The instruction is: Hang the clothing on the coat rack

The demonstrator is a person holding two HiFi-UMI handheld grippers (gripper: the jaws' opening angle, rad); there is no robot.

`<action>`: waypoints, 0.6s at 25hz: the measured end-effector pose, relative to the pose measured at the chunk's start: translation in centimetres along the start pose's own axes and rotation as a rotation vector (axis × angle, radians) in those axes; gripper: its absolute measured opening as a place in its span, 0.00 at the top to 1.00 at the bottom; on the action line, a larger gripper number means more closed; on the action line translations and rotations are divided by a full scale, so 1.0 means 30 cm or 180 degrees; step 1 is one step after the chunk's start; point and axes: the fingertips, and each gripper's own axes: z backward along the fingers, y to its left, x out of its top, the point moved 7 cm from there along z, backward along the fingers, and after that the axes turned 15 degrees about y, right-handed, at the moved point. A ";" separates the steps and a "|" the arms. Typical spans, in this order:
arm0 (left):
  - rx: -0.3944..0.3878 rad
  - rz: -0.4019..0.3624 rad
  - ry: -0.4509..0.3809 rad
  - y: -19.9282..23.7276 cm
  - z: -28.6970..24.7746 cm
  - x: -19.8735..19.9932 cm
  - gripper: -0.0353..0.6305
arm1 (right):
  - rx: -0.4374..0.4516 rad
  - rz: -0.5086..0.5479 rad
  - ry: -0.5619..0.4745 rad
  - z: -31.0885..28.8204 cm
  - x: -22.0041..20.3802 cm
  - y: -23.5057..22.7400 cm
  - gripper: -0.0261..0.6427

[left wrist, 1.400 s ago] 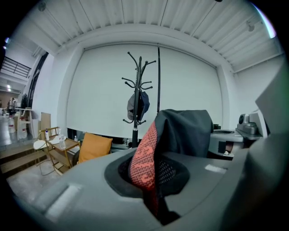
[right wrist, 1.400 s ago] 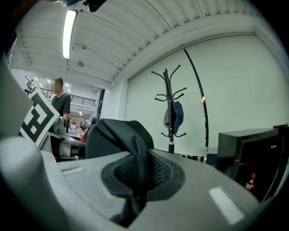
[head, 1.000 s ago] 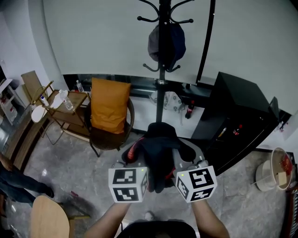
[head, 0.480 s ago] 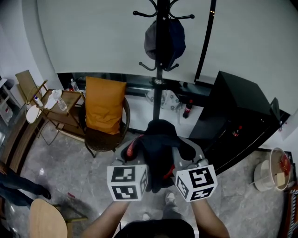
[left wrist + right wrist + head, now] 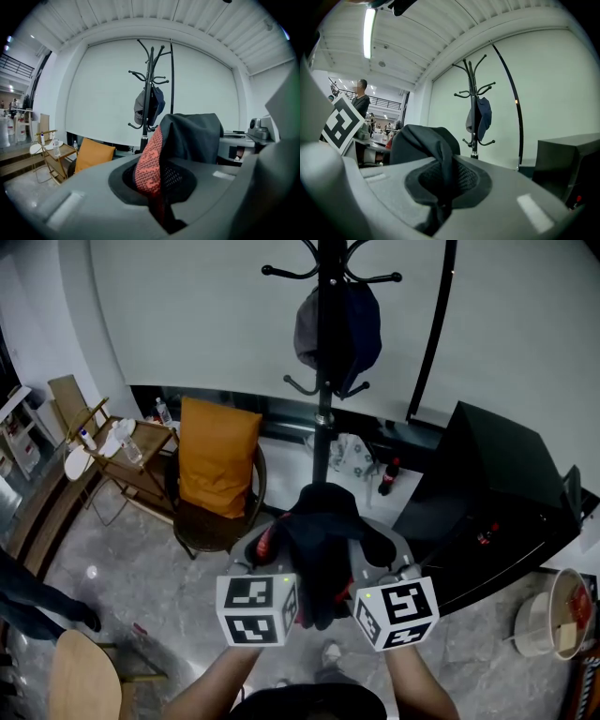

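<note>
L gripper is pinching the dark garment's red-lined edge. R gripper is clamping a black fold. Both are closed tight on cloth, no gap. The garment is bunching at 6 o'clock in the head view, w/ the coat rack at 12, well apart. Risks, prob.: bunched cloth is offering no open loop, so it's likely sliding off a hook or knocking the cap.
</note>
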 end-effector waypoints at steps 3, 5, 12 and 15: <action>0.0038 0.0001 -0.0004 -0.026 -0.052 0.027 0.92 | 0.0035 -0.0002 -0.0013 -0.032 0.007 -0.065 0.94; 0.0073 0.0007 -0.0006 -0.039 -0.085 0.046 0.92 | 0.0069 -0.0001 -0.0024 -0.052 0.012 -0.103 0.94; 0.0231 0.0036 -0.0017 -0.078 -0.190 0.118 0.92 | 0.0197 0.0053 -0.0058 -0.128 0.046 -0.229 0.94; 0.0330 0.0077 -0.0025 -0.089 -0.234 0.146 0.92 | 0.0294 0.0097 -0.0057 -0.163 0.061 -0.274 0.94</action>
